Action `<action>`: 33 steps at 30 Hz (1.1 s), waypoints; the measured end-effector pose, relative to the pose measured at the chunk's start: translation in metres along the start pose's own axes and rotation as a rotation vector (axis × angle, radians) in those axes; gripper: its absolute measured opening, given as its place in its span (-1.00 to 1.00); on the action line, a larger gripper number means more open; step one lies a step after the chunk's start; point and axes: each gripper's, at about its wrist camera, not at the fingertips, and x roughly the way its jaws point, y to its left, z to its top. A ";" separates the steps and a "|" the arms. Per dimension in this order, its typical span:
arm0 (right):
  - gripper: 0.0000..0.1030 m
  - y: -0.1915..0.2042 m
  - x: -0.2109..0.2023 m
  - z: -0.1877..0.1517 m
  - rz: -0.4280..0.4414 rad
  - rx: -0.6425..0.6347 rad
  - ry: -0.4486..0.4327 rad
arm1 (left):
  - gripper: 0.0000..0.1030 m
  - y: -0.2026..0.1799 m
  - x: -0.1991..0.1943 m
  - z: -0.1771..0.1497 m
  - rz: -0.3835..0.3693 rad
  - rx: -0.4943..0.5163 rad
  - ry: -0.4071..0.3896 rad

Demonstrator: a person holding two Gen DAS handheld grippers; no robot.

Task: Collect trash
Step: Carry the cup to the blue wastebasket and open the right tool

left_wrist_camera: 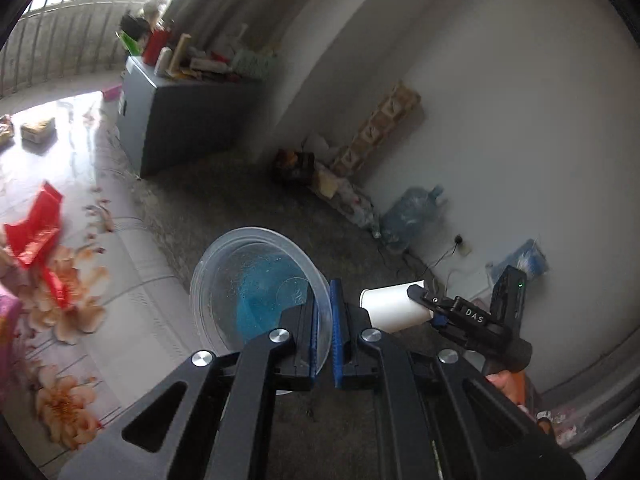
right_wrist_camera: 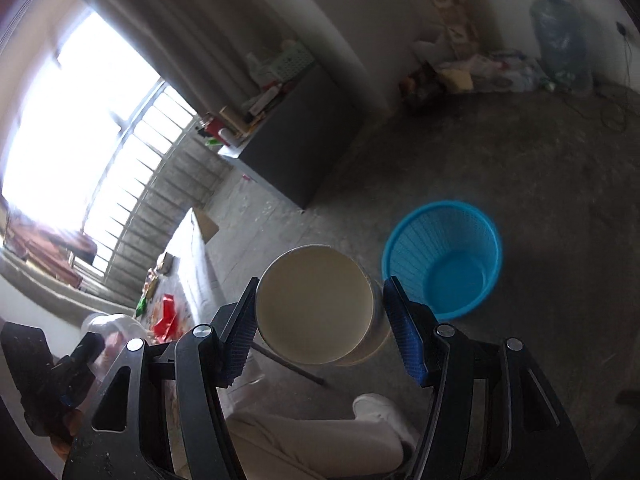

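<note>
Two pieces of trash are shown held above the concrete floor [right_wrist_camera: 520, 168], one in each gripper. The left gripper [left_wrist_camera: 325, 328] is clenched on the rim of a clear plastic container [left_wrist_camera: 256, 280], whose wall is pinched between the blue pads [left_wrist_camera: 337, 320]; the blue wastebasket [right_wrist_camera: 444, 256] is seen through its transparent bottom. The right gripper [right_wrist_camera: 320, 324] is shown grasping a white paper cup [right_wrist_camera: 316, 304], [left_wrist_camera: 394, 308] by its sides, the open mouth turned toward the camera. The wastebasket stands upright on the floor, just right of the cup in the right wrist view. A desk [left_wrist_camera: 132, 320] with a floral cover and a red wrapper [left_wrist_camera: 38, 228] lies at the left. A grey cabinet [left_wrist_camera: 172, 124] and a water jug [left_wrist_camera: 416, 212] stand by the wall.
</note>
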 end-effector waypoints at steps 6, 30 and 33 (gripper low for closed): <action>0.12 -0.079 0.048 0.025 -0.037 0.141 0.034 | -0.90 -0.033 0.164 0.006 0.064 0.076 0.250; 0.45 -0.125 0.105 0.027 -0.202 0.173 0.041 | 0.30 -0.048 0.254 0.004 0.159 0.234 0.191; 0.53 -0.099 0.085 0.016 -0.231 0.079 0.001 | 0.30 -0.067 0.225 -0.008 0.145 0.335 0.182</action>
